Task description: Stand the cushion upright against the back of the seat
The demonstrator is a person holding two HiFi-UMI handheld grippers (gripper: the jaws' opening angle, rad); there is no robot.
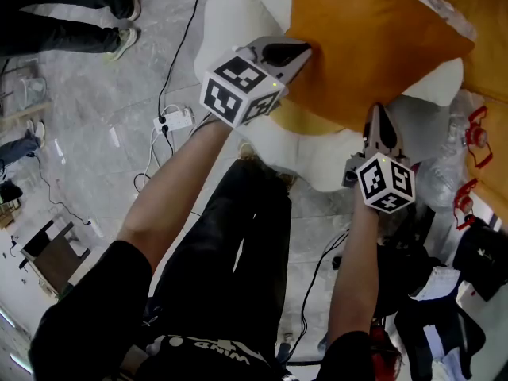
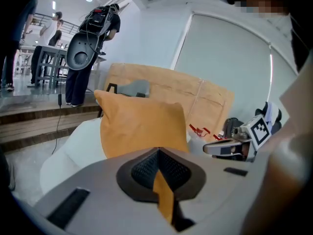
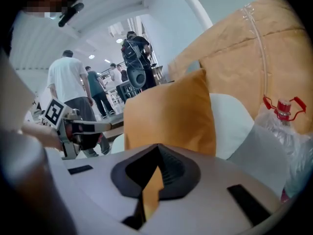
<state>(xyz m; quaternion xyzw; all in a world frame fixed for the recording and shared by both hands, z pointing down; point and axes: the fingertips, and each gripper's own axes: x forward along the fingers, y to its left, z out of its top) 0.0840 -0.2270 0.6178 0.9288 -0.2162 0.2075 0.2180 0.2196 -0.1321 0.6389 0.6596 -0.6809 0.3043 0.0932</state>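
An orange cushion (image 1: 373,46) rests tilted on a white padded seat (image 1: 230,14). My left gripper (image 1: 305,51) is shut on the cushion's left edge, and my right gripper (image 1: 379,111) is shut on its near lower corner. In the left gripper view a strip of orange fabric is pinched between the jaws (image 2: 159,153), with the cushion (image 2: 142,126) rising beyond them and the right gripper (image 2: 234,146) off to the right. In the right gripper view orange fabric likewise sits in the closed jaws (image 3: 156,151), below the cushion (image 3: 171,116) and the seat (image 3: 230,116).
A large brown paper-wrapped panel (image 2: 195,92) stands behind the seat. Clear plastic bottles with red handles (image 1: 468,133) lie to the right of it. A power strip (image 1: 176,121) and cables lie on the floor at left. Another person's legs (image 1: 79,22) stand at upper left.
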